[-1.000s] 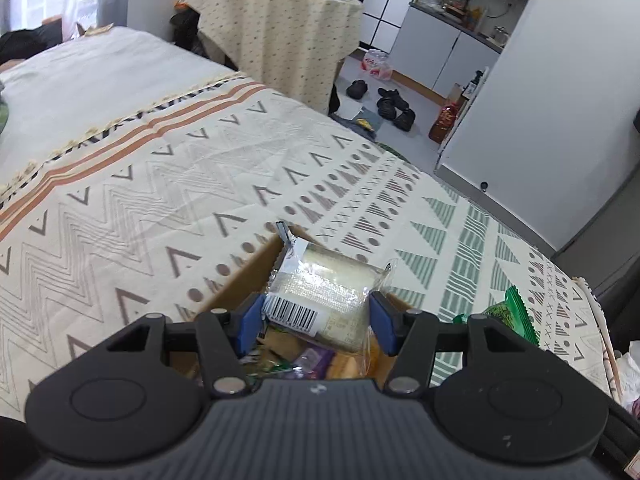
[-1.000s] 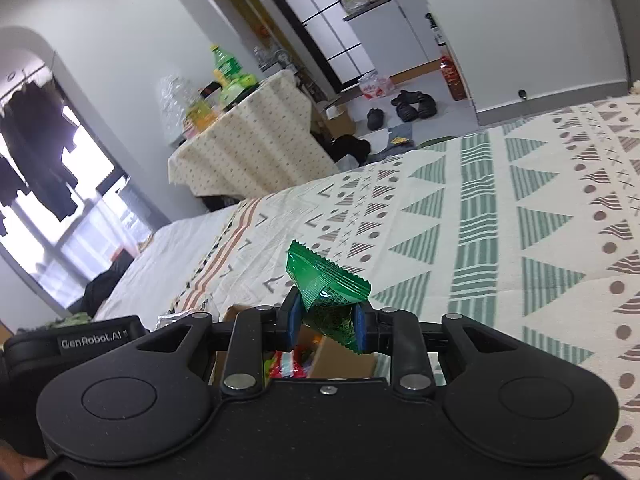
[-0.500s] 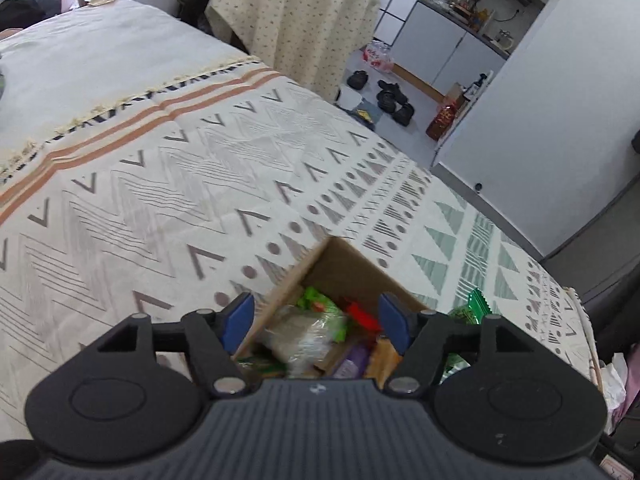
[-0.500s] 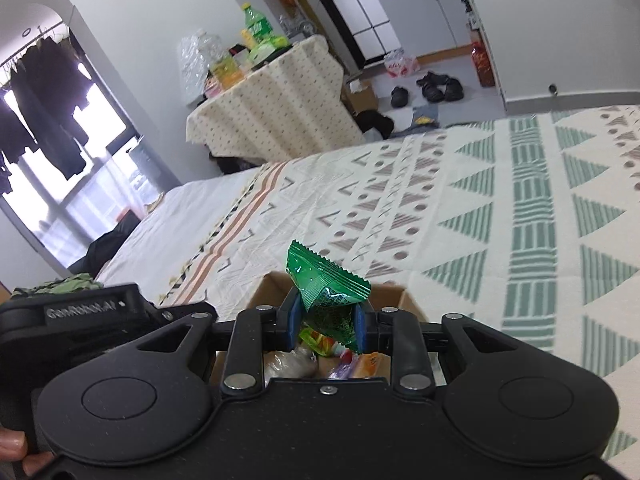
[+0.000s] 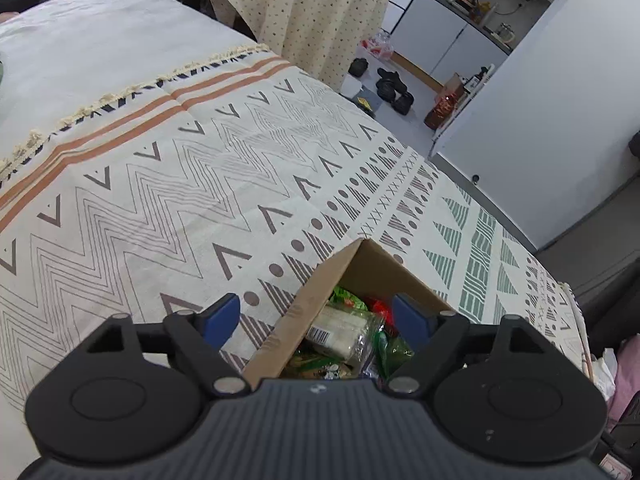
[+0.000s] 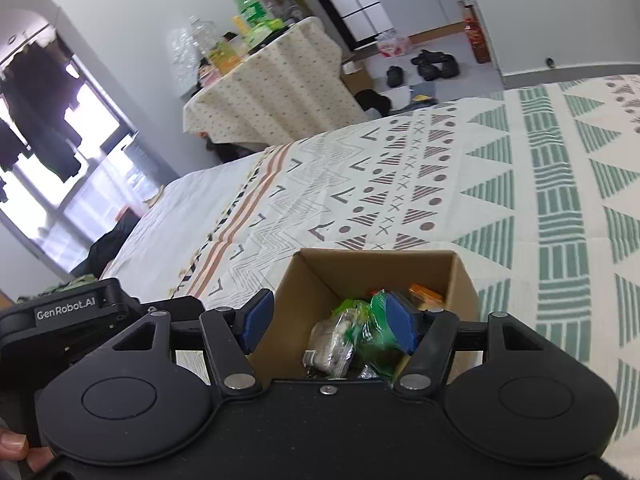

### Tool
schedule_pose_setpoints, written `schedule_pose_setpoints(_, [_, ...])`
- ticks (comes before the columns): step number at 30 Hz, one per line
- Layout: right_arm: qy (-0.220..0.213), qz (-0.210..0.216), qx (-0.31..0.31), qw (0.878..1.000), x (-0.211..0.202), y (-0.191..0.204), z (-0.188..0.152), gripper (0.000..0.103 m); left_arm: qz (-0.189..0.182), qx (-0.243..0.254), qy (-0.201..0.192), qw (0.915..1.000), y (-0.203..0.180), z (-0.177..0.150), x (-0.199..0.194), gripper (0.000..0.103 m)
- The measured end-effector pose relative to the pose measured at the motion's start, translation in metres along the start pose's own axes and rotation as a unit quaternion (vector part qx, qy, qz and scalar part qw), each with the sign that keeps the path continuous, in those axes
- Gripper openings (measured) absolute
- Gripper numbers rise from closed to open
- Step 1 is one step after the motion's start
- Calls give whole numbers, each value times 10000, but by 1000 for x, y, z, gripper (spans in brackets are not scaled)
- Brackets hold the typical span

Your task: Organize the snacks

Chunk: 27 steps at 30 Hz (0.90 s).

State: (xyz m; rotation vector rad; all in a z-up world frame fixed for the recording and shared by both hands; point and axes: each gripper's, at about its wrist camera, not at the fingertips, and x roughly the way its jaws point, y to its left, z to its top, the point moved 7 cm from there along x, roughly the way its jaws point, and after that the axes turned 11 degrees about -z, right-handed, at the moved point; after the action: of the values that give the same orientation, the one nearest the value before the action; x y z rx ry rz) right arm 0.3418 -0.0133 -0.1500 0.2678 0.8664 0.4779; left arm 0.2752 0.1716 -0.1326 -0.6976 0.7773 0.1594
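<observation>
An open cardboard box (image 5: 360, 264) sits on the patterned bedspread and holds several snack packs. The clear pack of pale rice cakes with a barcode (image 5: 340, 330) lies in it. My left gripper (image 5: 316, 316) is open and empty just above the box. In the right wrist view the same box (image 6: 376, 264) is below my right gripper (image 6: 332, 318), which is open. The green snack packet (image 6: 378, 330) lies inside the box, against the right finger pad. The rice-cake pack also shows there (image 6: 332, 346).
The bedspread (image 5: 200, 184) stretches left and ahead of the box. A table with a dotted cloth (image 6: 272, 88) carries bottles beyond the bed. Shoes (image 5: 394, 90) lie on the floor near white cabinets. The left gripper's body (image 6: 68, 312) is at my right gripper's left.
My left gripper opened and dropped the rice-cake pack into the box. My right gripper moved over the box, then opened and released the green packet into it.
</observation>
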Motion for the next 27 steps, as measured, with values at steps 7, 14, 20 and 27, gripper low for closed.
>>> schedule_pose_setpoints(7, [-35, -432, 424, 9982, -31, -14, -12, 60, -194, 274, 219, 9992, -6, -5, -14, 92])
schedule_pose_setpoints(14, [-138, -771, 497, 9957, -68, -19, -27, 59, -259, 611, 443, 9968, -10, -21, -32, 92])
schedule_pose_setpoints(20, [-255, -900, 630, 9936, -101, -20, -37, 59, -393, 944, 527, 9934, -22, -30, -56, 96])
schedule_pose_setpoints(27, [-422, -973, 565, 9928, -137, -19, -44, 60, -499, 1254, 600, 9890, -39, -44, -85, 101])
